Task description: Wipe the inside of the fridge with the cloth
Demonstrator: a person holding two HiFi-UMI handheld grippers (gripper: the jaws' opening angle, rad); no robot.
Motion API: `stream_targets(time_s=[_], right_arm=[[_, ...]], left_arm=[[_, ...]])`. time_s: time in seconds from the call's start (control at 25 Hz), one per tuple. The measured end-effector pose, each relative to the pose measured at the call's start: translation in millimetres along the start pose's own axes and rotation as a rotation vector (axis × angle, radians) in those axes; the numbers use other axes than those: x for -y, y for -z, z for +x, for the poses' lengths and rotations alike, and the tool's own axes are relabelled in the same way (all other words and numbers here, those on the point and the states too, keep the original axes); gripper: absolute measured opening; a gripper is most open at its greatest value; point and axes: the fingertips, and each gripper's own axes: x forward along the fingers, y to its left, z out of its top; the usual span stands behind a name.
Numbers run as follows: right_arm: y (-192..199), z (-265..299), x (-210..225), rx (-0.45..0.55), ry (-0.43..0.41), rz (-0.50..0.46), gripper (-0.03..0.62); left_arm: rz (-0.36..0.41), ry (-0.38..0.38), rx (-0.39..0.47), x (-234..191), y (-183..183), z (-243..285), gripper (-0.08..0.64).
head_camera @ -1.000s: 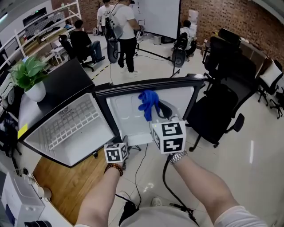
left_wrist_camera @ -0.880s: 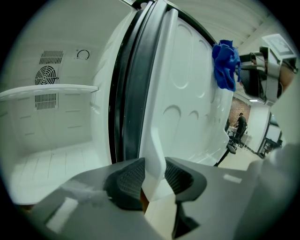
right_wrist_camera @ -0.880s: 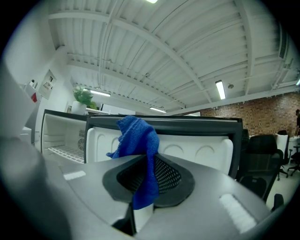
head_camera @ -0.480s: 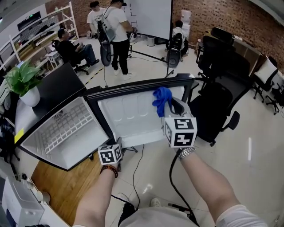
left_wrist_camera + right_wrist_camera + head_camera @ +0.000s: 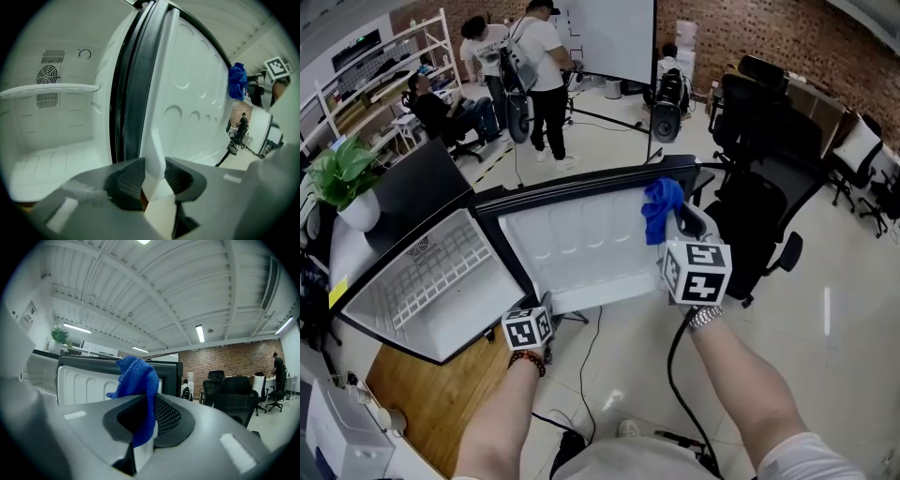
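- Your left gripper (image 5: pixel 152 182) is clenched on the near edge of the fridge door (image 5: pixel 192 98). In the left gripper view the white edge of the door stands upright between the two meshed pads, and both pads press on it.
- In the head view that left gripper (image 5: pixel 536 314) sits low and left of centre, at the bottom corner of the open fridge door (image 5: pixel 581 246).
- Your right gripper (image 5: pixel 142 426) is grasping the cloth (image 5: pixel 137 380). The blue fabric is pinched between its jaws, bunches up above them and hangs down over the gap.
- In the head view the cloth (image 5: pixel 662 208) is right of centre in the upper half of the frame. It is at the far right end of the door, just ahead of the right gripper (image 5: pixel 675 225). Whether it touches the door liner cannot be told from any view.
- The left gripper view shows the cloth (image 5: pixel 237 80) at the upper right, beside the door's far edge.
- The fridge compartment (image 5: pixel 356 298) lies open at the left of the head view, with a white wire rack (image 5: pixel 441 267) inside it.
- Seen from the left gripper, the compartment holds a white shelf (image 5: pixel 47 89) across its upper part. A round vent grille (image 5: pixel 47 75) sits on the back wall behind the shelf.
- The door's inner liner is white, with rounded moulded recesses in a row.
- A potted plant (image 5: pixel 342 178) stands on the fridge's black top at the left edge of the head view.
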Motion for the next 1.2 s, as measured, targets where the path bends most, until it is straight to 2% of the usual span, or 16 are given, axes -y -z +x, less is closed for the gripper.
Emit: stream_targets(time_s=[0.2, 0.28, 0.44, 0.64, 0.8, 0.96, 1.2], right_arm=[[0, -6, -1, 0.01, -0.004, 0.001, 0.046], [-2, -11, -15, 0.023, -0.034, -0.003, 0.046], [1, -21, -76, 0.039, -0.165, -0.024, 0.046], [18, -22, -166, 0.016, -0.345, -0.055, 0.046], [29, -22, -221, -0.003, -0.456, -0.07, 0.046], [38, -17, -257, -0.027, -0.519, -0.077, 0.046], [42, -7, -291, -0.051, -0.553, -0.077, 0.046]], left_arm=[[-0.004, -0.005, 0.0, 0, 1, 0, 0.135], [-0.006, -0.006, 0.004, 0, 0, 0, 0.133], [-0.003, -0.001, 0.011, 1, -2, 0, 0.133], [-0.005, 0.014, 0.002, 2, 0, 0, 0.137], [0.0, 0.036, 0.001, 3, 0, 1, 0.138], [-0.005, 0.063, -0.003, 2, 1, 1, 0.141], [-0.011, 0.089, 0.0, 2, 2, 1, 0.141]])
